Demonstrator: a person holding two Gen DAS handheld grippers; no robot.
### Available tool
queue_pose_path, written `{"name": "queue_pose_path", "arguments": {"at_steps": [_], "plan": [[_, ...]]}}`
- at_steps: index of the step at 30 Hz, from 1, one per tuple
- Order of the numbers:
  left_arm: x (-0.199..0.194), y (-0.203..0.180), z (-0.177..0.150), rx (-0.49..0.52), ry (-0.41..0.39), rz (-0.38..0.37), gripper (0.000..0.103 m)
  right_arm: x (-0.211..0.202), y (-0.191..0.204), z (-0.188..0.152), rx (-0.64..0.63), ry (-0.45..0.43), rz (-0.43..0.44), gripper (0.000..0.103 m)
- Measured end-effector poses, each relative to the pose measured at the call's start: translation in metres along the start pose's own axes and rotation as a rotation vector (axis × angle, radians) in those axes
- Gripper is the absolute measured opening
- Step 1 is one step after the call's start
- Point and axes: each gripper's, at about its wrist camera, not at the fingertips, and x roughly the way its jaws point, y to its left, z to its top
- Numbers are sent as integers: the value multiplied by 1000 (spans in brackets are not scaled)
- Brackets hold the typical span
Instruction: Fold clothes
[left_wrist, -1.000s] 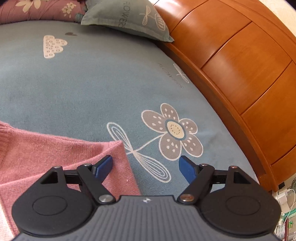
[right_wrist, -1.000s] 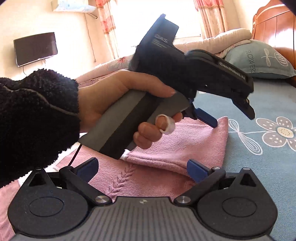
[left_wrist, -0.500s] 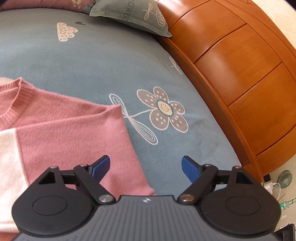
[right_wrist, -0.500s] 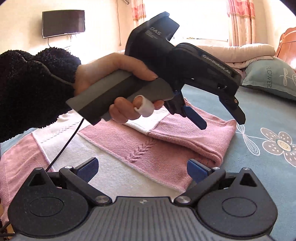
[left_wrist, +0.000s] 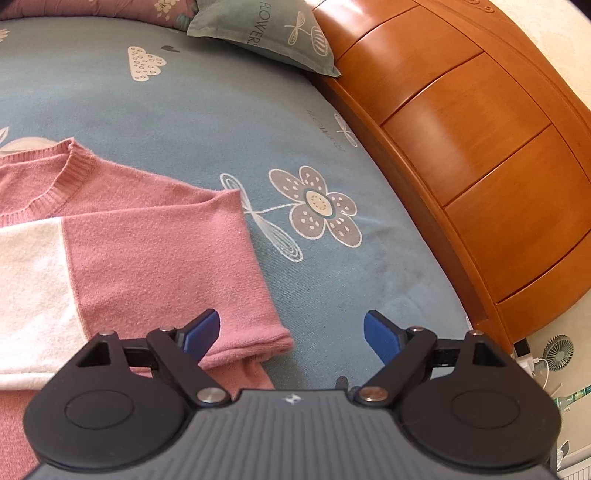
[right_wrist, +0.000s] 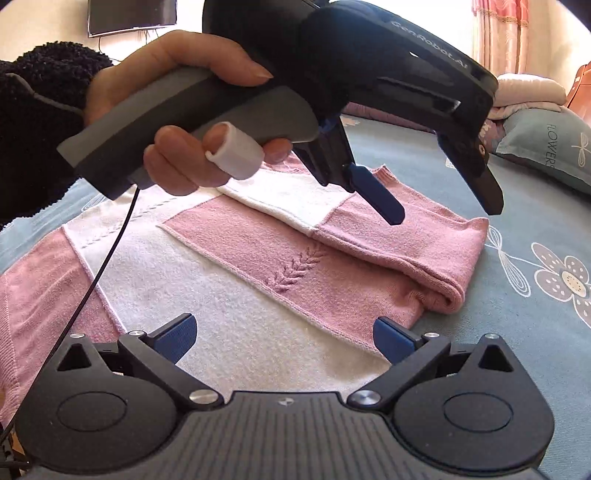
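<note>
Beside the pink sweater (right_wrist: 332, 258), we read "FLOWERS" on the pillow (left_wrist: 266, 33) and "GenRobot.AI" on the left gripper (right_wrist: 443, 199), both grippers' fingers spread, pinching nothing.

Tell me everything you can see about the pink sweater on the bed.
The pink sweater is a soft knit with broad white panels, a ribbed round collar and a raised leaf-stitch line. It lies flat on the blue flowered bedsheet, one sleeve folded across the body, its cuff rolled. Neither gripper holds it.
</note>
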Motion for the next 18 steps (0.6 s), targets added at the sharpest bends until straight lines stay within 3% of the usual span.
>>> {"name": "queue_pose_path", "arguments": {"at_steps": [2, 5, 11, 18], "plan": [[11, 11, -5, -39, 55, 42, 84, 10, 1, -2, -2, 54, -24, 103], [1, 12, -10, -39, 51, 72, 82, 16, 9, -3, -32, 84, -62, 103], [-76, -12, -15, 46, -27, 128, 83, 20, 14, 1, -8, 116, -86, 103], [-160, 0, -41, -10, -118, 253, 86, 20, 18, 5, -7, 168, -113, 103]]}}
